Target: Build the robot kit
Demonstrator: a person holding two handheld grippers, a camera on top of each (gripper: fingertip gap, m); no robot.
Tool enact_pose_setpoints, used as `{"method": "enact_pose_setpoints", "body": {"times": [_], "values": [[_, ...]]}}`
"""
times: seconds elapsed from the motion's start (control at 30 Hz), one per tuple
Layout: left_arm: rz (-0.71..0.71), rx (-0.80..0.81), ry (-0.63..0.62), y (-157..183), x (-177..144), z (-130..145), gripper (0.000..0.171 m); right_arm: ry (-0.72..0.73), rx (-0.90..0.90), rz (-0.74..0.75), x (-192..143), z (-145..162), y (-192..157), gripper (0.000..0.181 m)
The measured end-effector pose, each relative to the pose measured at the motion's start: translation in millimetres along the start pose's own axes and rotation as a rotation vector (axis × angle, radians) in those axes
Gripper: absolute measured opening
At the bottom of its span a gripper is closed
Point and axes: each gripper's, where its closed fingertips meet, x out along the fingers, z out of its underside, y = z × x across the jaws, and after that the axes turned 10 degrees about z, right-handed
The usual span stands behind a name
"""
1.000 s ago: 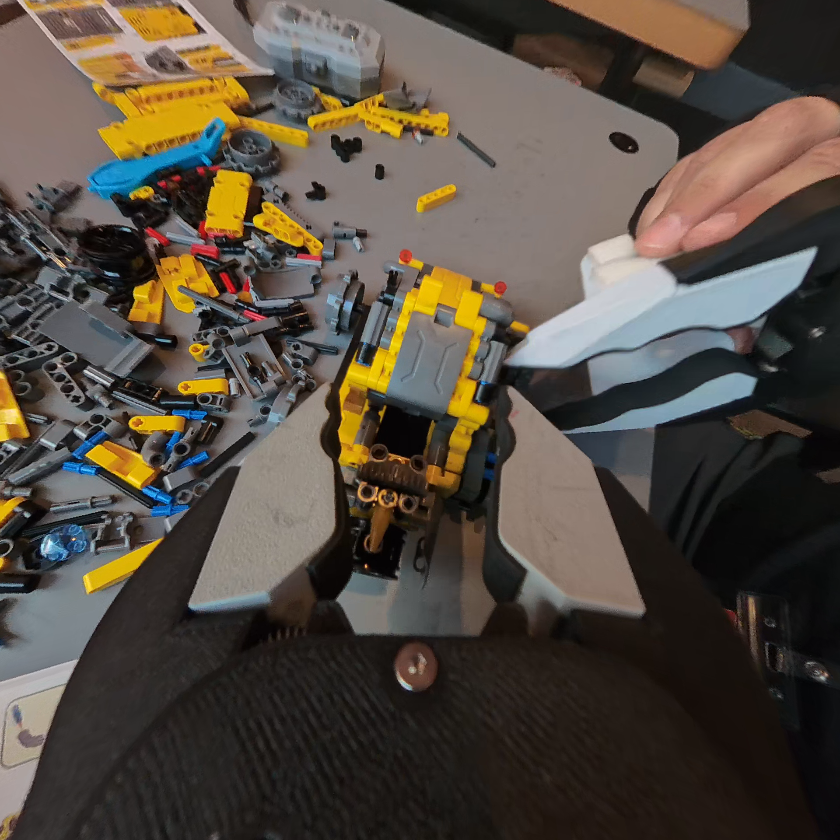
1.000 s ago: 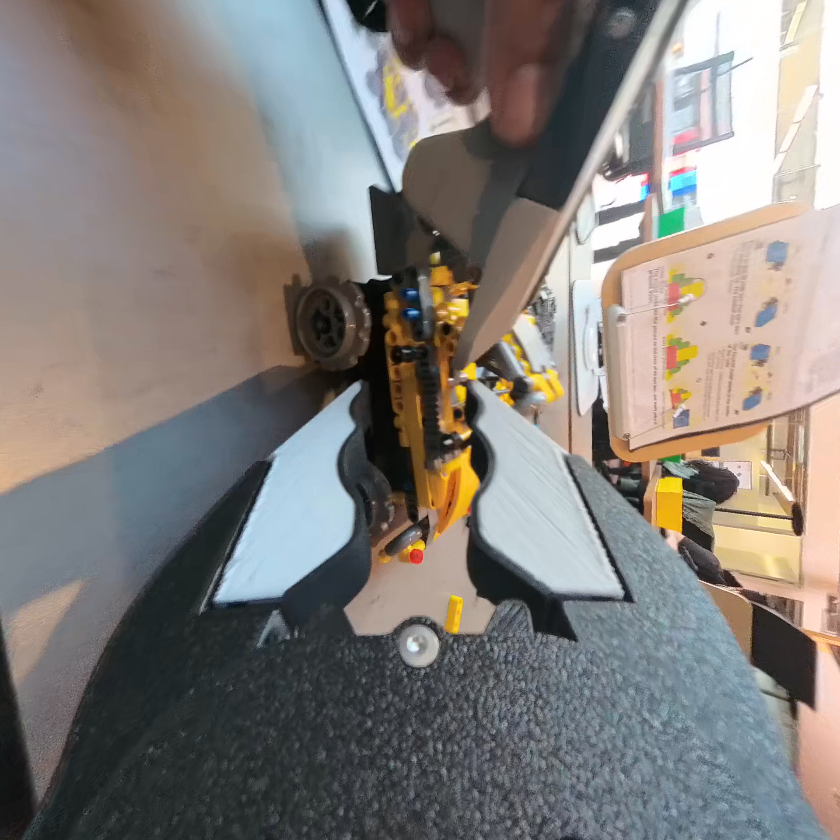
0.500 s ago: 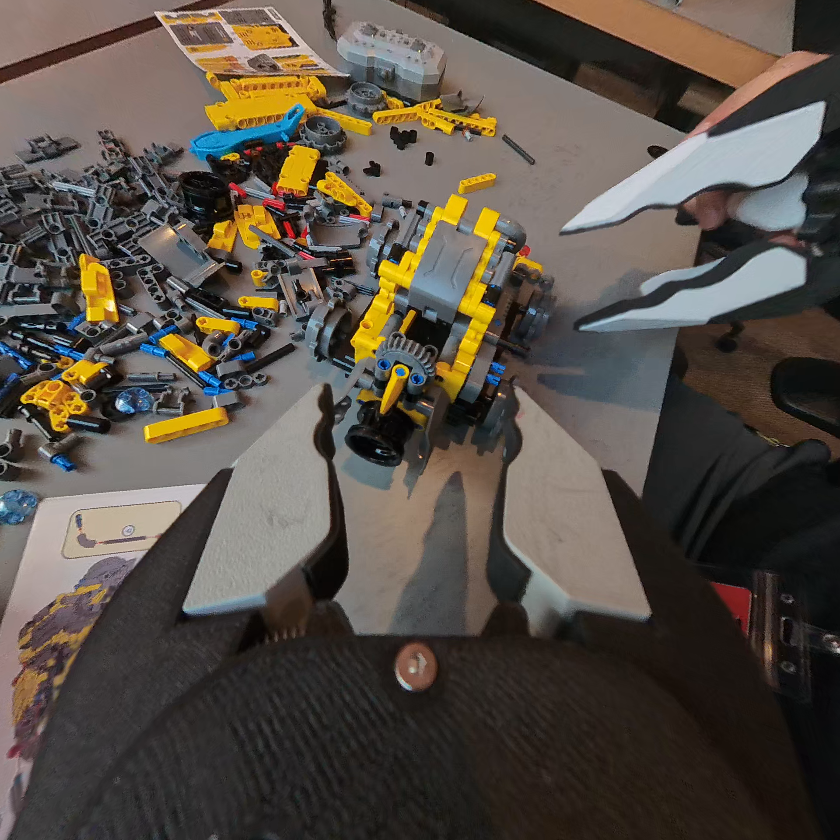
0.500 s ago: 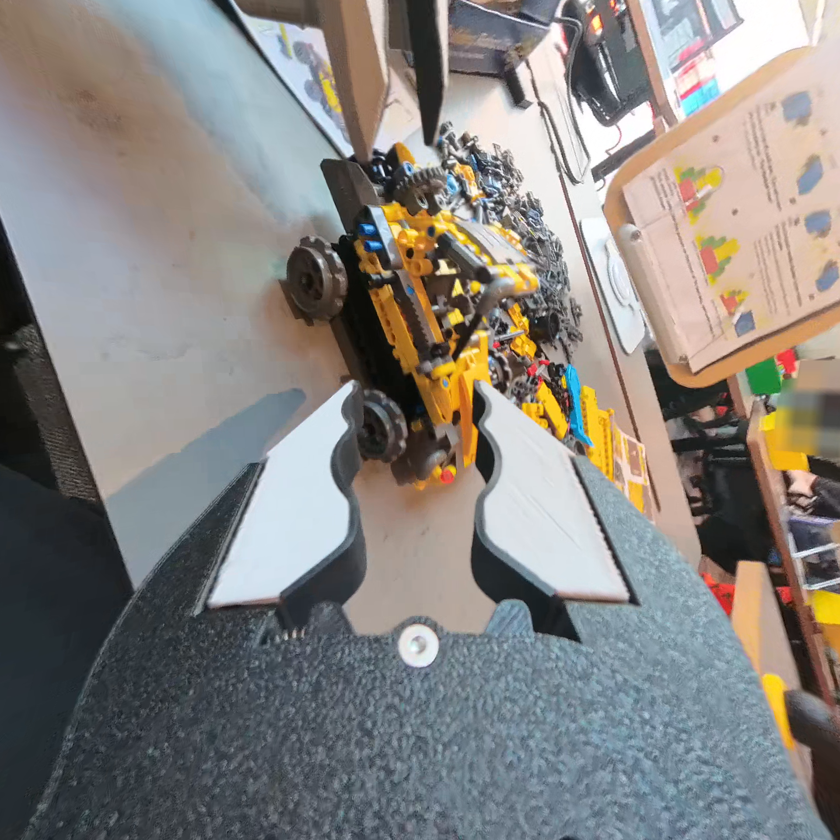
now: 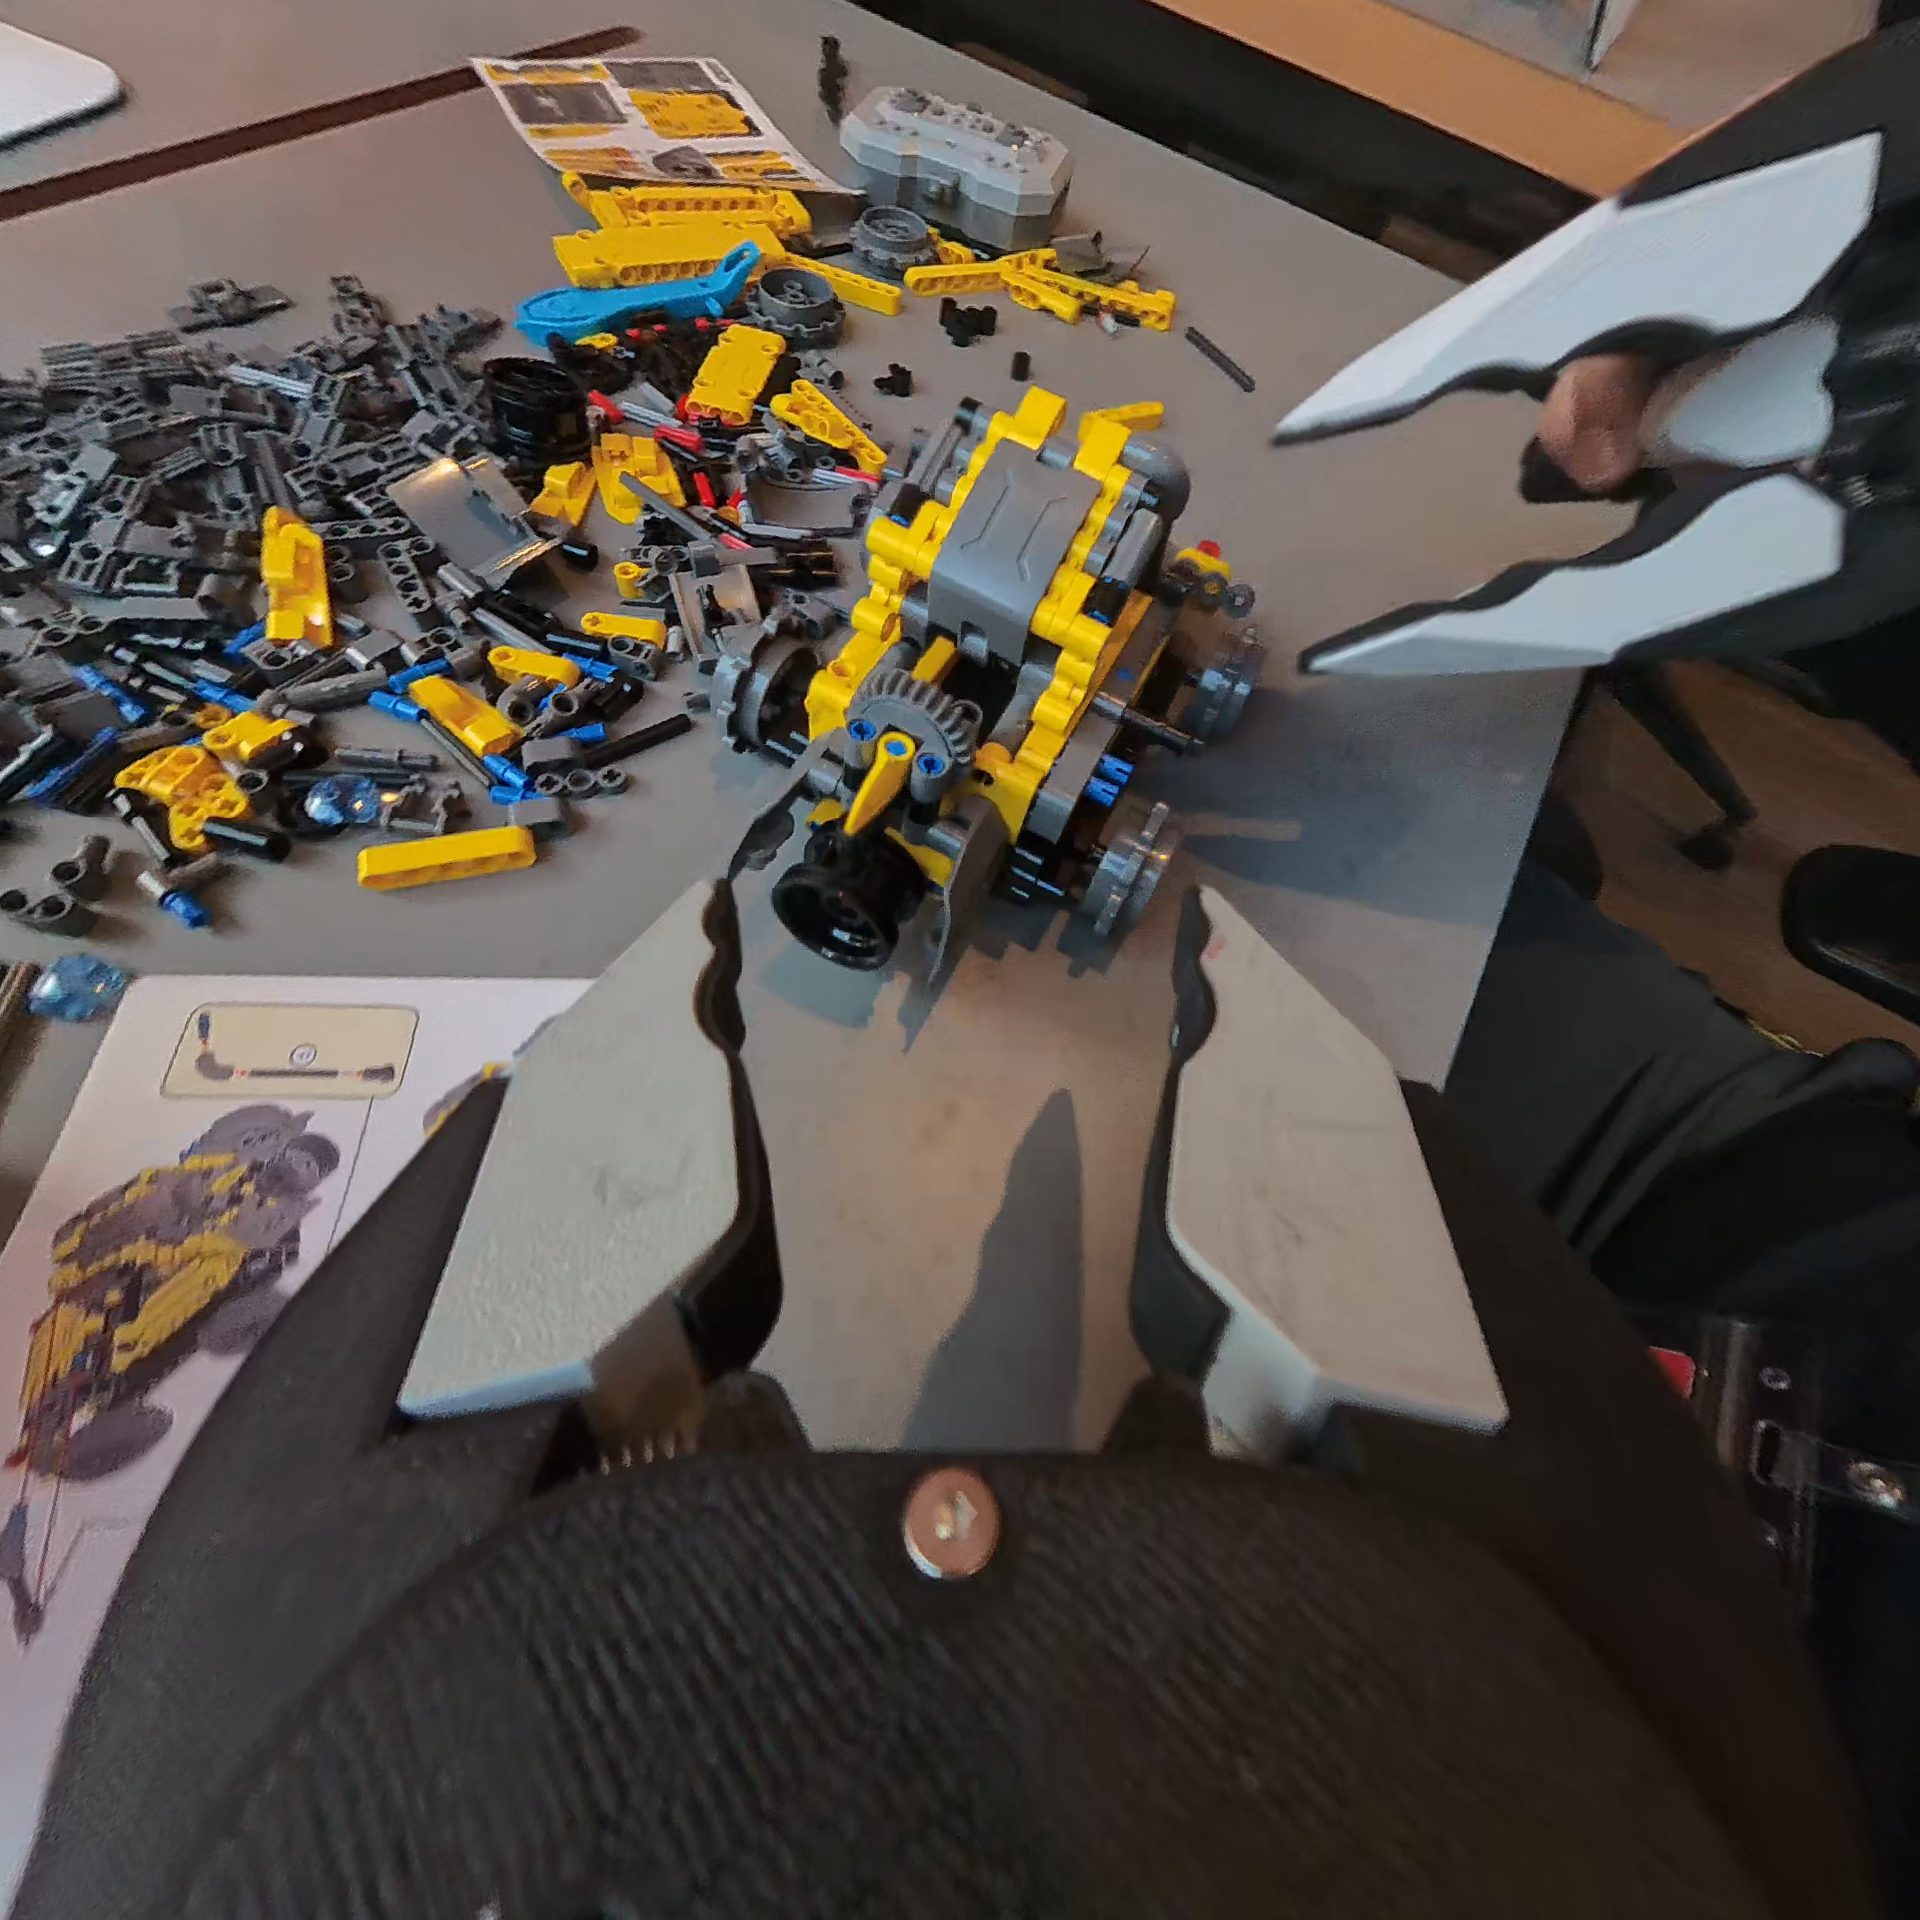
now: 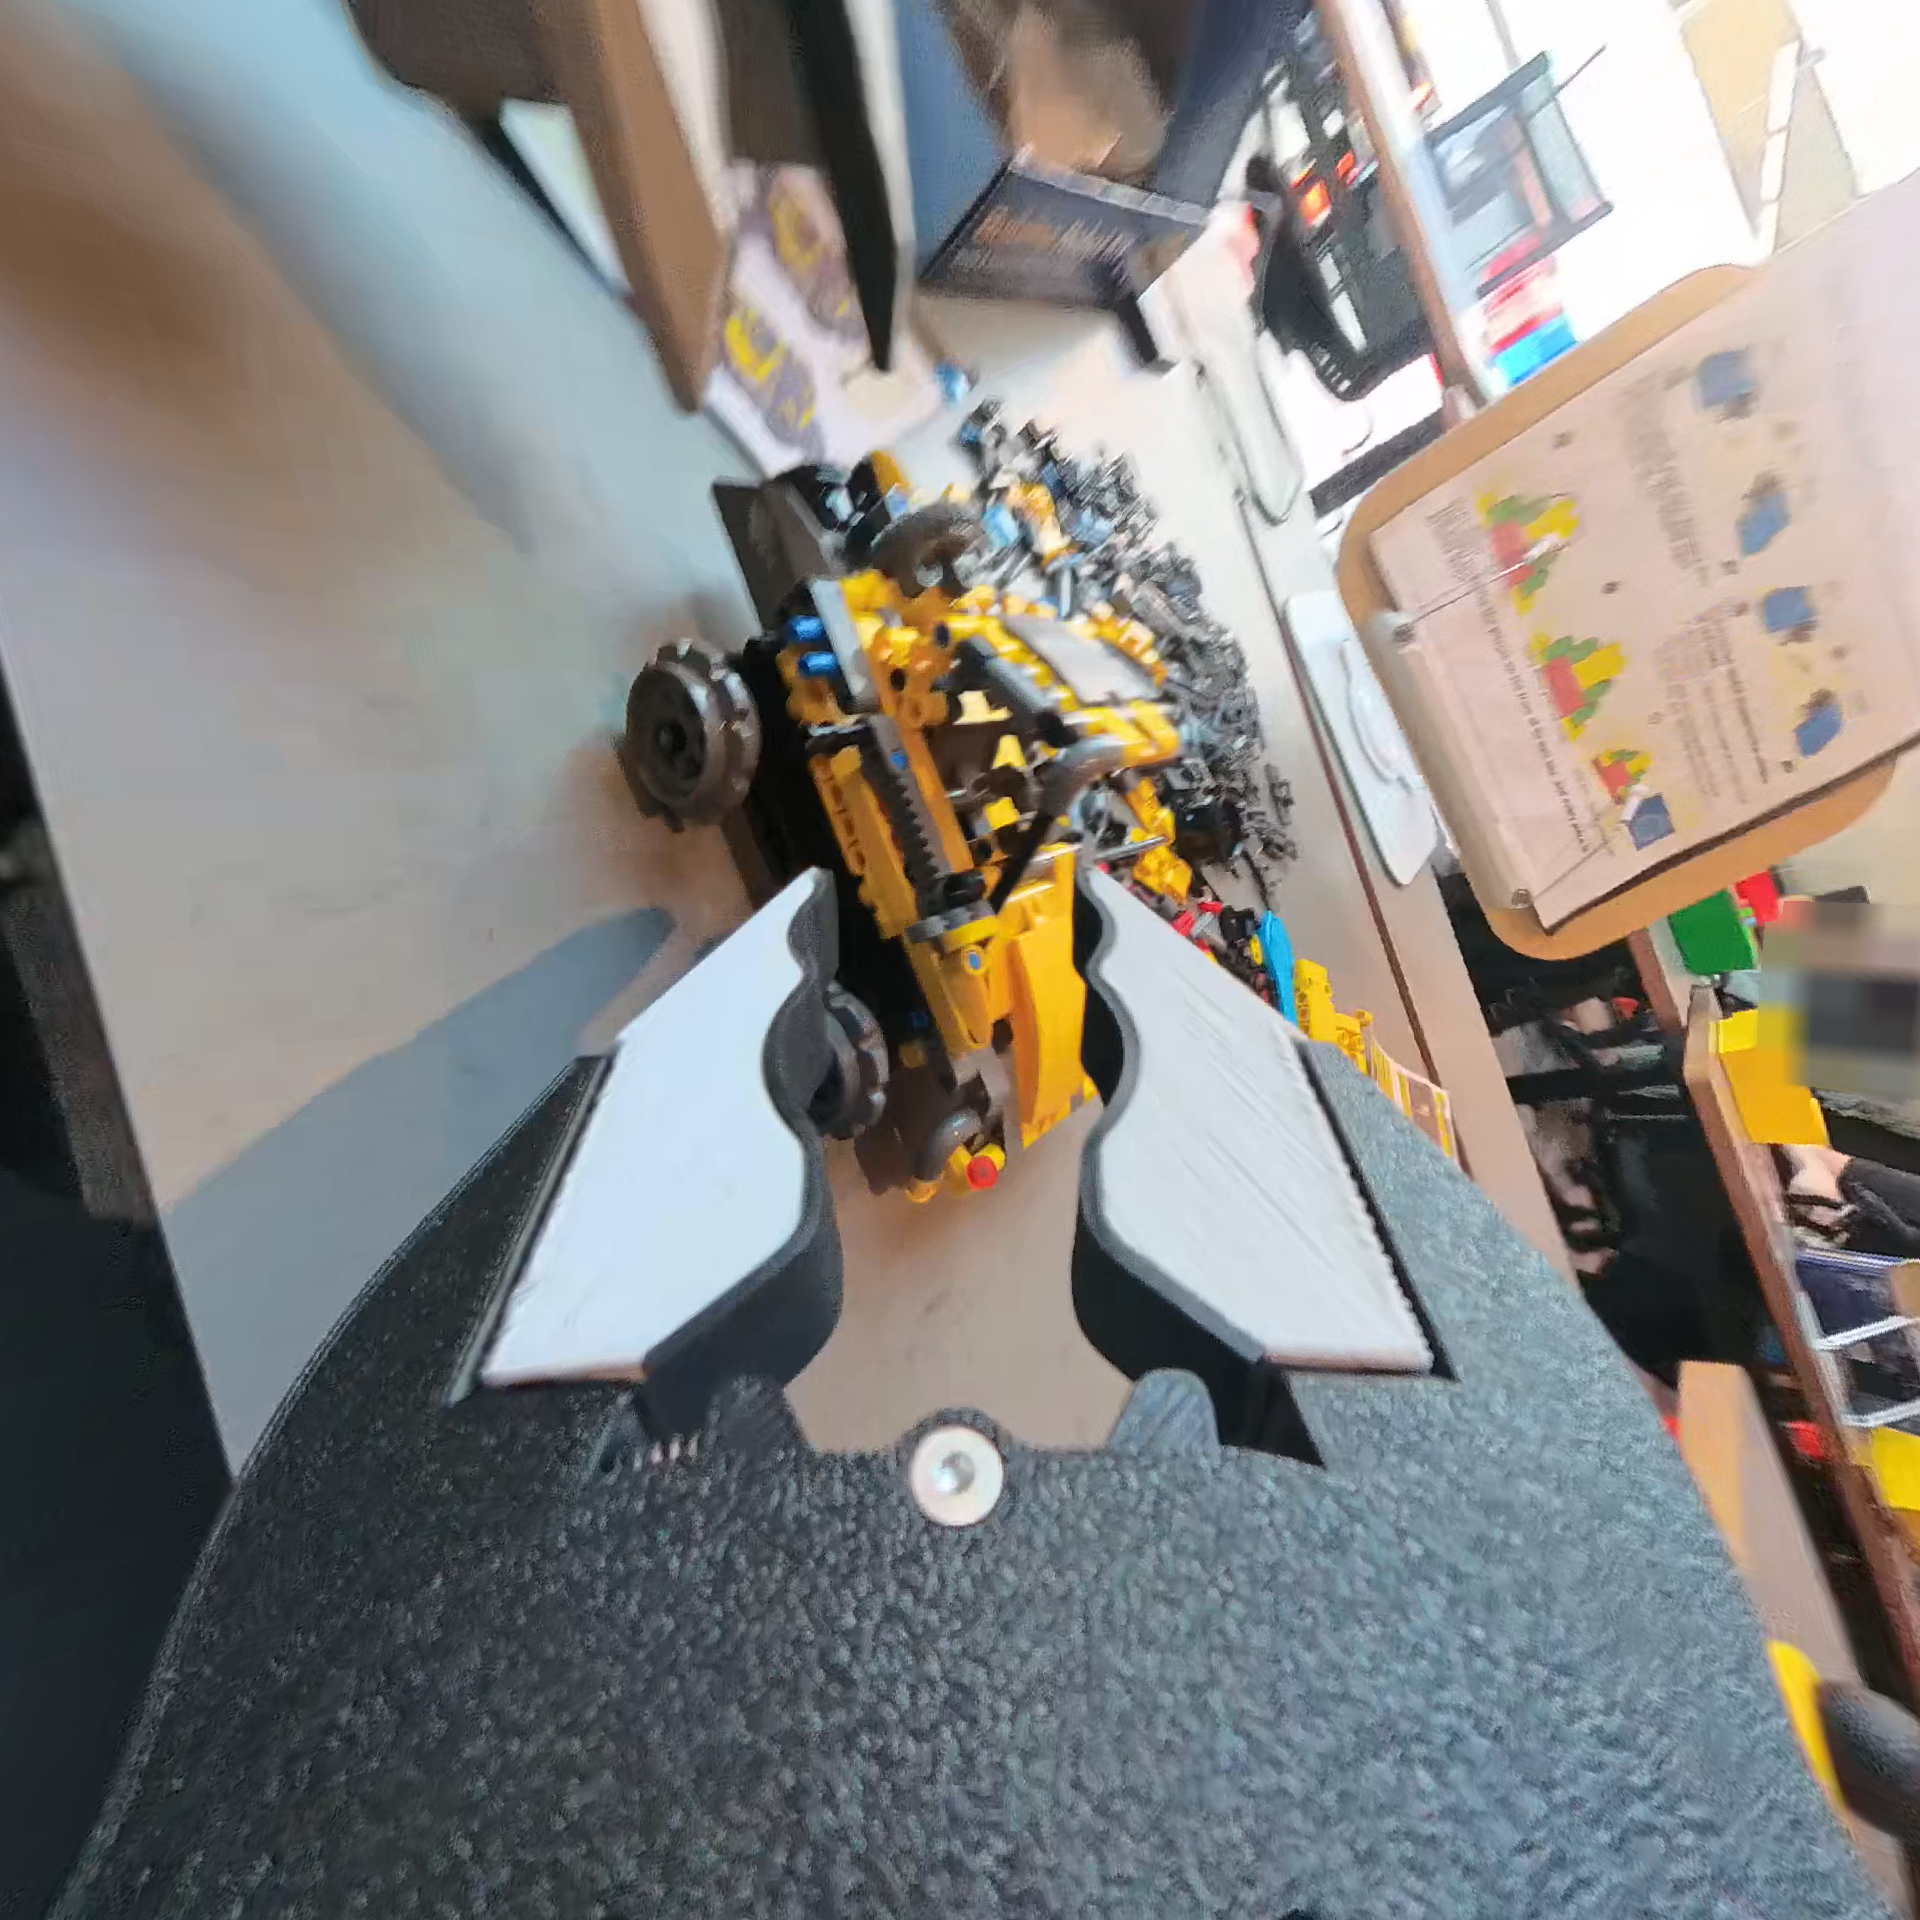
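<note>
A half-built yellow and grey brick vehicle [image 5: 1008, 634] stands on the grey table [image 5: 935, 1143], with a black hub at its near end. My left gripper [image 5: 954, 902] is open and empty, its fingertips just short of the vehicle. My right gripper [image 5: 1291, 549] is open and empty in the air to the vehicle's right, clear of it. In the right wrist view the vehicle [image 6: 935, 748] lies beyond my right gripper [image 6: 951, 883], framed between its open fingers. The left gripper's fingers [image 6: 644, 187] show blurred at the top.
A heap of loose grey, black, yellow and blue pieces [image 5: 312, 582] covers the table's left. An instruction booklet [image 5: 208, 1195] lies at the near left, a leaflet [image 5: 644, 114] and a grey box [image 5: 956, 145] at the back. The table edge [image 5: 1496, 935] runs on the right.
A second ago both grippers closed around the vehicle. It now stands on the table, and both grippers have let go, opened and drawn back from it.
</note>
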Motion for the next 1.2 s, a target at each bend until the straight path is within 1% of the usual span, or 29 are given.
{"method": "enact_pose_setpoints", "body": {"times": [0.07,0.13,0.2,0.27,0.33,0.4,0.47,0.53,0.6,0.63,0.67,0.77,0.83,0.9,0.97,1.13,1.2], "values": [[-0.035,-0.02,0.05,11,-5,6,0.08,0.062,0.113,0.044,-12,-4,16,0.044],[-0.022,-0.022,0.149,40,-6,10,0.081,0.116,0.223,0.14,-22,4,41,0.042],[-0.006,0.039,0.203,71,0,20,0.083,0.122,0.336,0.237,-28,25,69,0.04],[-0.003,0.119,0.208,93,9,30,0.084,0.107,0.454,0.279,-32,44,90,0.041],[0.02,0.184,0.223,108,17,33,0.085,0.102,0.557,0.312,-35,62,108,0.043],[0.044,0.215,0.264,118,22,30,0.083,0.069,0.614,0.354,-36,83,118,0.046],[0.072,0.205,0.296,124,28,27,0.083,0.017,0.635,0.408,-33,107,119,0.051],[0.123,0.2,0.275,133,35,30,0.086,-0.041,0.655,0.429,-25,132,109,0.05],[0.12,0.231,0.24,136,39,38,0.085,-0.067,0.662,0.407,-21,131,109,0.055],[0.125,0.246,0.228,139,38,41,0.085,-0.08,0.656,0.403,-18,133,106,0.052],[0.132,0.25,0.216,142,37,44,0.085,-0.107,0.642,0.388,-15,135,103,0.055],[0.11,0.181,0.166,140,31,47,0.082,-0.147,0.609,0.363,-9,137,97,0.055],[0.101,0.162,0.163,138,25,46,0.08,-0.155,0.603,0.362,-8,137,96,0.052],[0.091,0.184,0.163,136,22,45,0.08,-0.157,0.617,0.356,-7,139,97,0.051],[0.088,0.2,0.138,134,23,49,0.08,-0.166,0.648,0.333,-6,141,96,0.051],[0.105,0.195,0.085,134,30,60,0.079,-0.205,0.705,0.27,0,149,93,0.058],[0.111,0.181,0.078,132,31,61,0.078,-0.218,0.704,0.268,1,151,93,0.058]]}}
